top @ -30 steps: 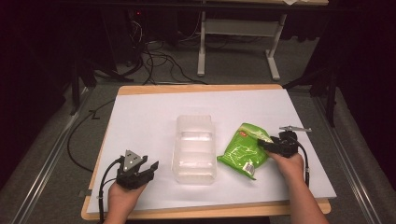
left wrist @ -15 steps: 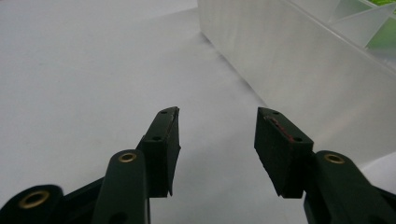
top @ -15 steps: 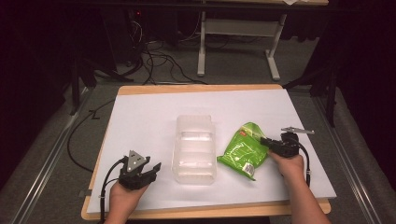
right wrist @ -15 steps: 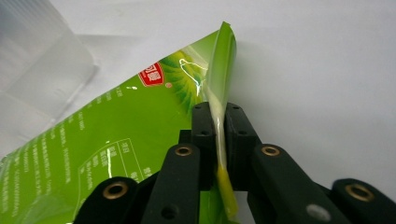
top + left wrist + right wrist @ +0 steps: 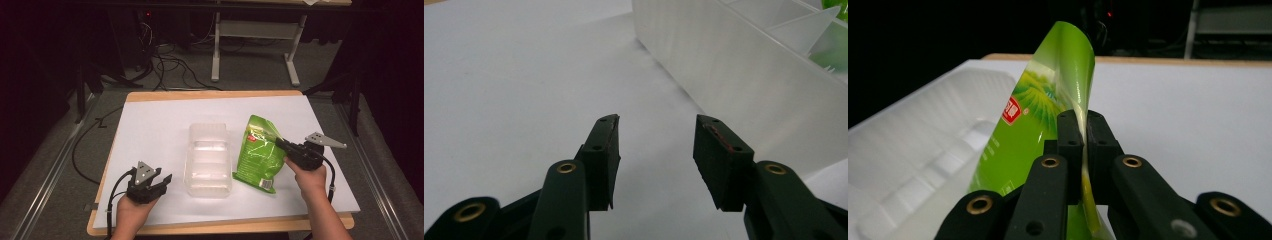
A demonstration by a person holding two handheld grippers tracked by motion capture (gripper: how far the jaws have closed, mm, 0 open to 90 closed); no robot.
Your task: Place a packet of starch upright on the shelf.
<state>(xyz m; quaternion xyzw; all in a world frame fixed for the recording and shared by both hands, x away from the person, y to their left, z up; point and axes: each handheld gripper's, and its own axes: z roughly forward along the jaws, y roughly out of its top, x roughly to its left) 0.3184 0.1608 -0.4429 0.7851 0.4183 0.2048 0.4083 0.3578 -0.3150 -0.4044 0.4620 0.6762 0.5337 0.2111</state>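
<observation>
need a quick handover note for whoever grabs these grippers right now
Right gripper: shut on the edge of the green bag, lifting its far end off the table while the near end looks to rest on the surface.
Left gripper: open, holding nothing, low over the table near the left side of the clear plastic tray.
The tray sits mid-table with the bag just to its right.
Done: bag grasped.
Left, most likely: move the bag into the tray; the left gripper could steady the tray.
</observation>
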